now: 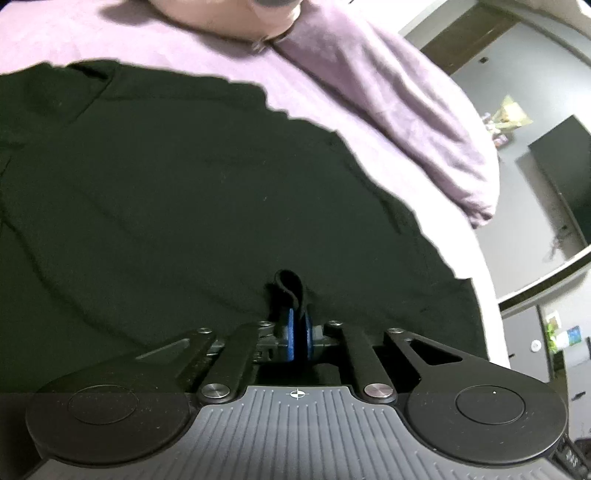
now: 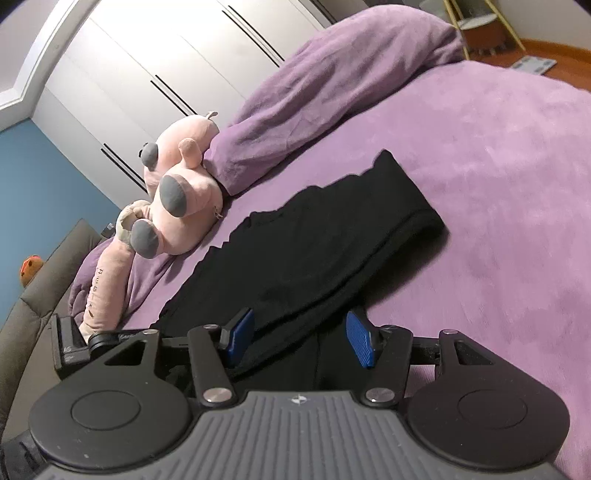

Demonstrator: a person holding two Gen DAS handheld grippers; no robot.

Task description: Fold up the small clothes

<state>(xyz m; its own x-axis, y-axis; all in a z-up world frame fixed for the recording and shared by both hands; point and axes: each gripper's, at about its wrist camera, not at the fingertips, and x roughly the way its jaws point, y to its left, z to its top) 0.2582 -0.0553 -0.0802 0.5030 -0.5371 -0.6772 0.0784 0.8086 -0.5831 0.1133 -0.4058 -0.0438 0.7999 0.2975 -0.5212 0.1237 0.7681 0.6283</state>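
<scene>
Nearest the left wrist camera, the left gripper (image 1: 295, 332) has its blue pads (image 1: 291, 338) pressed together on a small loop of the black garment (image 1: 184, 192), pinching its near edge so the fabric bunches up between them. That garment lies spread over the purple bedspread (image 1: 184, 55), covering most of the view beyond the gripper. Beyond the garment's far edge sits a bunched purple blanket (image 1: 388, 110), and beside that blanket a pink soft toy (image 1: 229, 18) shows only in part, blurred at the frame's top. From the right wrist camera, the right gripper (image 2: 299, 339) stands spread, its blue pads (image 2: 360, 343) well apart, straddling the near edge of the black garment (image 2: 314, 240); whether either pad touches the cloth cannot be told. Here the garment appears as a long folded strip running away from the gripper across the bedspread (image 2: 498, 184). Left of the garment, the pink soft toy (image 2: 177, 195) with grey patches lies on the bedspread, touching the end of the rolled purple blanket (image 2: 332, 85). Behind the toy stands a white wardrobe (image 2: 147, 66).
</scene>
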